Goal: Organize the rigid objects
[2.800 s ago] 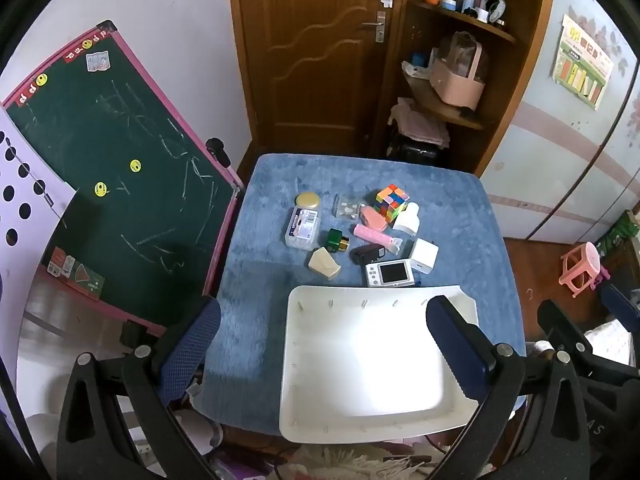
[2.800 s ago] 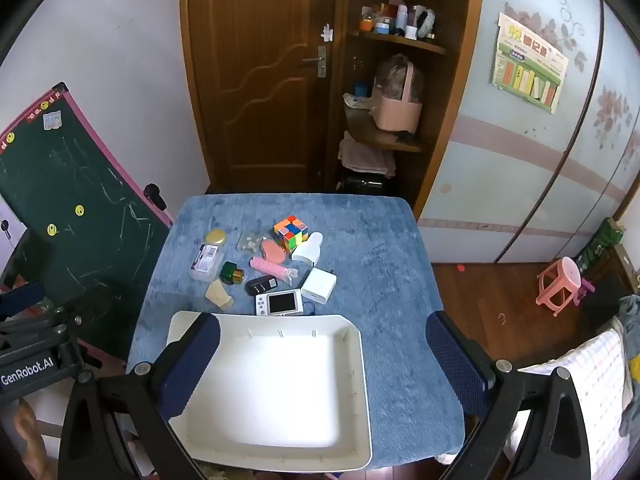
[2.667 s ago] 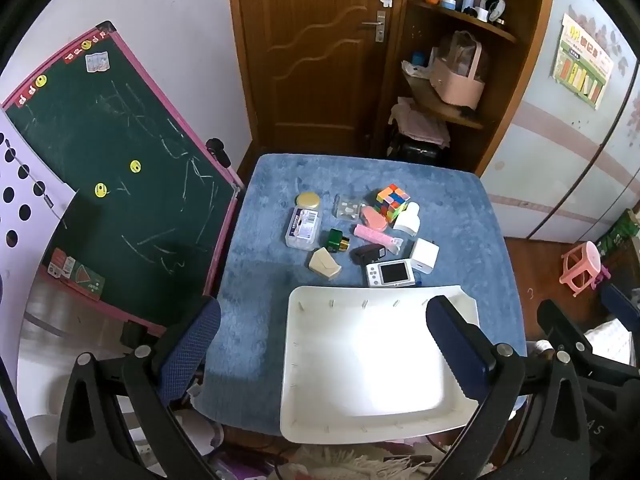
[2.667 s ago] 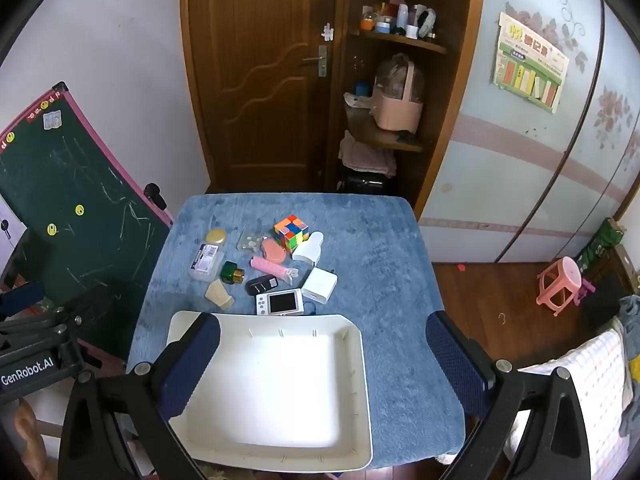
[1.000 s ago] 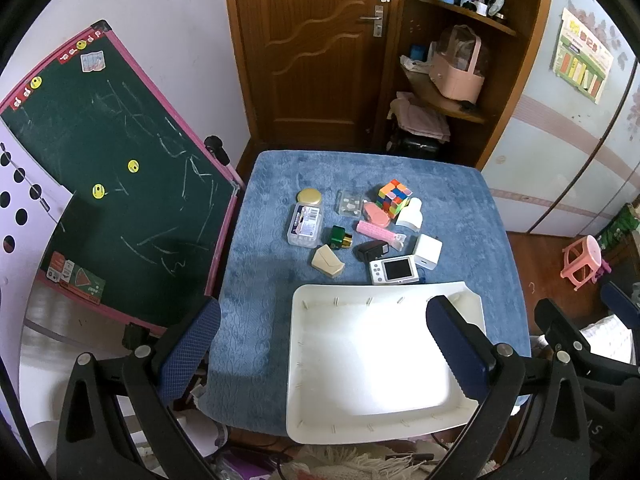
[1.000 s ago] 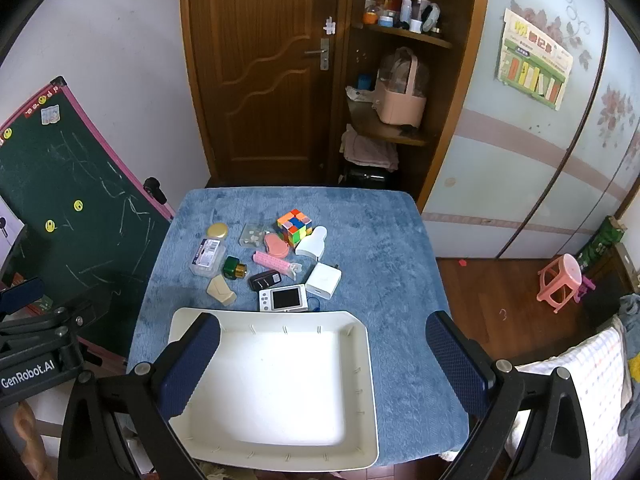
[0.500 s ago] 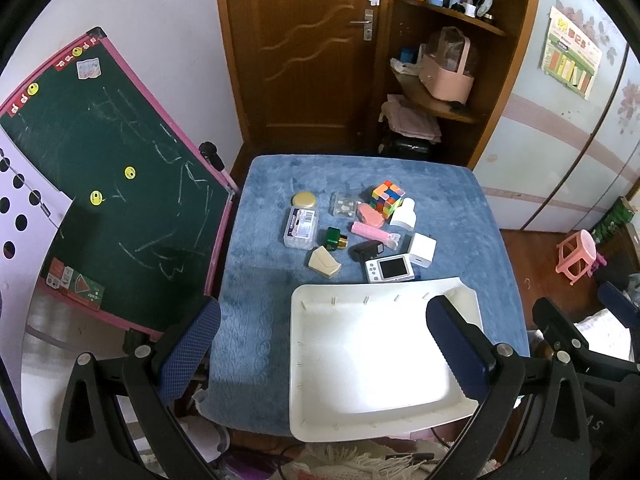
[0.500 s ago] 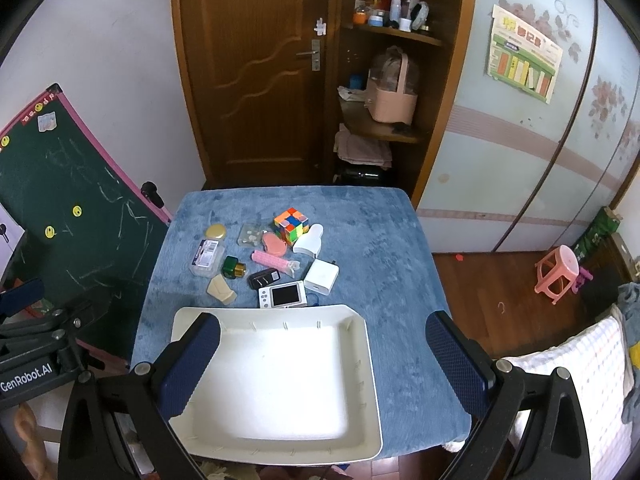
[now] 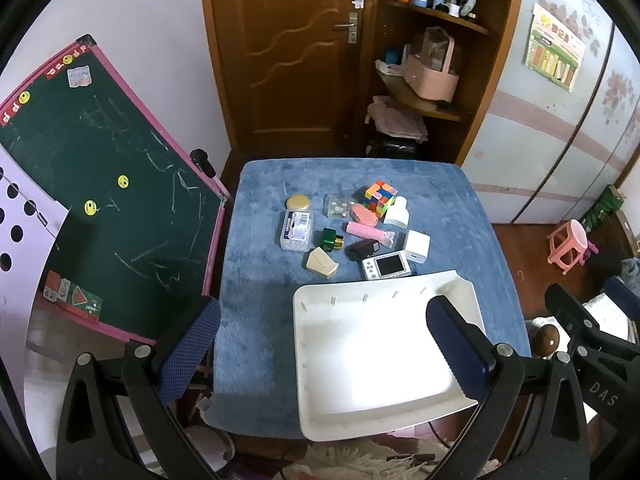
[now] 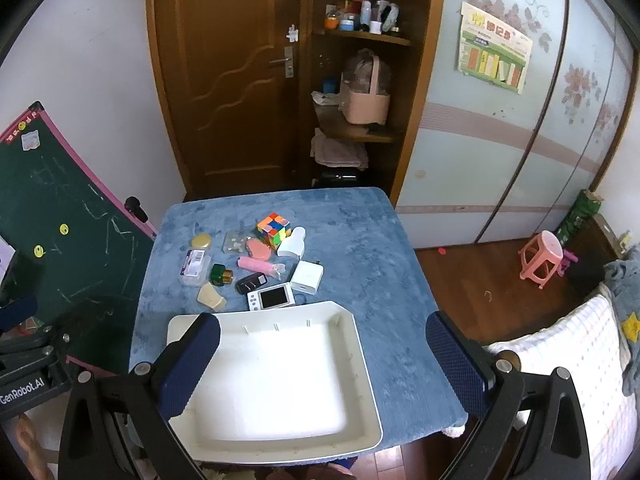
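A white tray (image 9: 384,404) (image 10: 360,360) lies empty on the near part of the blue table (image 9: 264,292) (image 10: 372,264). Behind it lies a cluster of small items: a colour cube (image 9: 380,197) (image 10: 273,229), a white camera (image 9: 386,265) (image 10: 272,297), a white charger block (image 9: 417,245) (image 10: 306,276), a pink tube (image 9: 362,230), a clear box (image 9: 297,231) (image 10: 194,265) and a beige piece (image 9: 322,263) (image 10: 211,297). My left gripper (image 9: 320,344) and right gripper (image 10: 320,344) are open and empty, high above the tray.
A green chalkboard (image 9: 92,184) (image 10: 48,216) leans left of the table. A wooden door and shelf (image 9: 432,60) stand behind. A pink stool (image 9: 570,246) (image 10: 540,258) is on the floor at the right. A checked cloth (image 10: 572,368) hangs near right.
Both grippers have shifted slightly, so the table and tray have drifted in view. Nothing on the table has moved. Both grippers stay open.
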